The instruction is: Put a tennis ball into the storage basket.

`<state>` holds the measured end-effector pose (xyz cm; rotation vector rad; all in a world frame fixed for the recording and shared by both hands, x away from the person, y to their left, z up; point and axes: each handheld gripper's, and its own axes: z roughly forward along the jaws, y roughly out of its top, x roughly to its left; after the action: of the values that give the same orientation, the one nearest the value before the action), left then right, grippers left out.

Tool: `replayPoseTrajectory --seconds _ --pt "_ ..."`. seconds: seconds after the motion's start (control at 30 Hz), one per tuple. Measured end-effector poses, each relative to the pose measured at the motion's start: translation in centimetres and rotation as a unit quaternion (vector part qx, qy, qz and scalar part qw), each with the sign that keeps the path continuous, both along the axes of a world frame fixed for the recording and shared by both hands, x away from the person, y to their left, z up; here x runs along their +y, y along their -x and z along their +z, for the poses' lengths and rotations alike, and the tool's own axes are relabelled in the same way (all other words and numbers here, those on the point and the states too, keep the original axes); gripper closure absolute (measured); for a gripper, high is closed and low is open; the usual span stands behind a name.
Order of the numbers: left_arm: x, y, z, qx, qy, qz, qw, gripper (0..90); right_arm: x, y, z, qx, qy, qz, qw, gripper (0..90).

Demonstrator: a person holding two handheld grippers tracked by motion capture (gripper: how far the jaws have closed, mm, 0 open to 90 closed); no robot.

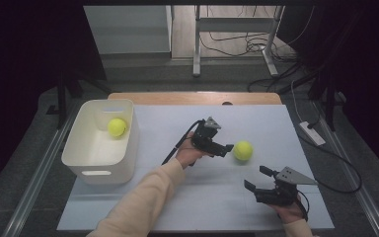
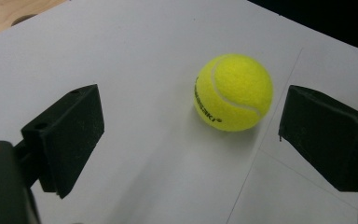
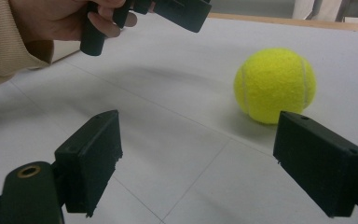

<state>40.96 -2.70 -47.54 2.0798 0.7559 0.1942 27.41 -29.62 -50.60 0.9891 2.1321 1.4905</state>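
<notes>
Here, the left gripper (image 1: 228, 147) has its jaws wide apart with nothing between them. The yellow tennis ball (image 1: 243, 150) sits on the white table (image 1: 197, 197), just past the tips at about 3 o'clock from them (close, but not touching). The right gripper (image 1: 256, 178) is wide apart too and holds nothing; the ball lies at about 11 o'clock from it. Far off at 9 o'clock stands a white bin (image 1: 81, 160) with a second yellow ball (image 1: 117, 127) inside.
</notes>
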Motion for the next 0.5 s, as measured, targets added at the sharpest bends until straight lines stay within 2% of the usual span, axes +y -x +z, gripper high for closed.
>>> replayPoseTrajectory --seconds 0.3,0.5 --pt "-1.0 0.1 -0.2 -0.003 -0.006 -0.013 0.9999 7.0 0.0 0.0 0.2 -0.001 -0.004 0.0 1.0 15.1" --pt "-1.6 -0.1 -0.5 0.0 -0.003 -0.017 0.9998 7.0 0.3 0.0 0.4 -0.006 -0.004 0.004 1.0 15.2"
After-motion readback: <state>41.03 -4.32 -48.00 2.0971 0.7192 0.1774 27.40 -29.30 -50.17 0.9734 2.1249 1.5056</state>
